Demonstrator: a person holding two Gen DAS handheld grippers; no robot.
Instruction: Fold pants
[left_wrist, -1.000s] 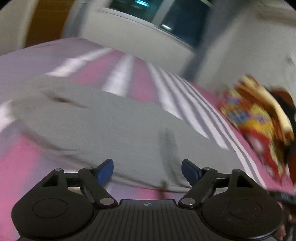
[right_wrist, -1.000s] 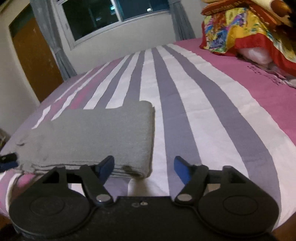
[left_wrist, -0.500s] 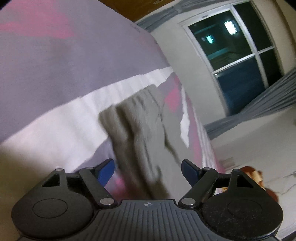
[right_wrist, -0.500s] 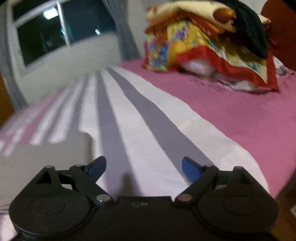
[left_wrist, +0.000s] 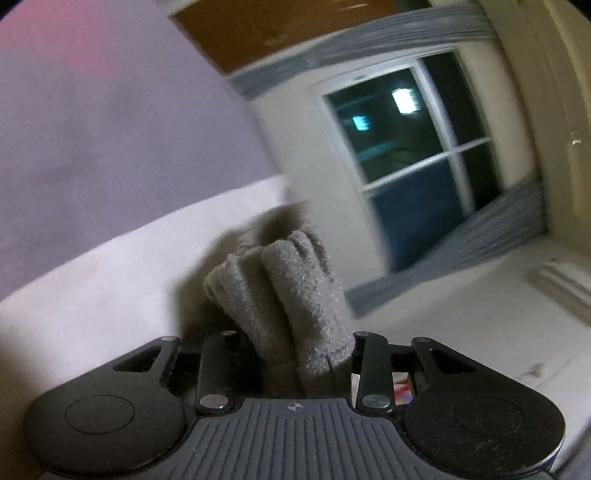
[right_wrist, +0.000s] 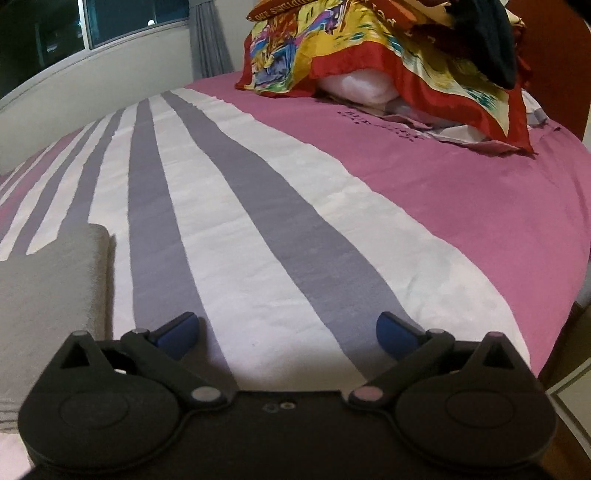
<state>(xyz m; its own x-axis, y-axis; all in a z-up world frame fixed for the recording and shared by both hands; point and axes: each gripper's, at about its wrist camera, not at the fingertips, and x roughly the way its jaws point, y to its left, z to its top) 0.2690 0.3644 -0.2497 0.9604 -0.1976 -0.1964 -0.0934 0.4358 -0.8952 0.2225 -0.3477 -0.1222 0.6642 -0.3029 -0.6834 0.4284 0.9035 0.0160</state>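
Note:
The grey pants (left_wrist: 295, 291) are folded into a thick bundle of layers. In the left wrist view my left gripper (left_wrist: 295, 369) is shut on the bundle's end; the fabric fills the gap and hides the blue fingertips. In the right wrist view the folded pants (right_wrist: 51, 295) lie flat at the left edge on the striped bed (right_wrist: 258, 221). My right gripper (right_wrist: 288, 332) is open and empty, hovering over a grey stripe to the right of the pants.
A pile of colourful red and yellow bedding (right_wrist: 388, 55) sits at the far right of the bed. A window (left_wrist: 413, 162) with grey curtains and a pale wall lie beyond the bed. The bed's near right edge (right_wrist: 546, 332) drops off.
My left gripper has closed on the end of the folded pants, which it only faced before. My right gripper has moved right, away from the pants, and stays open.

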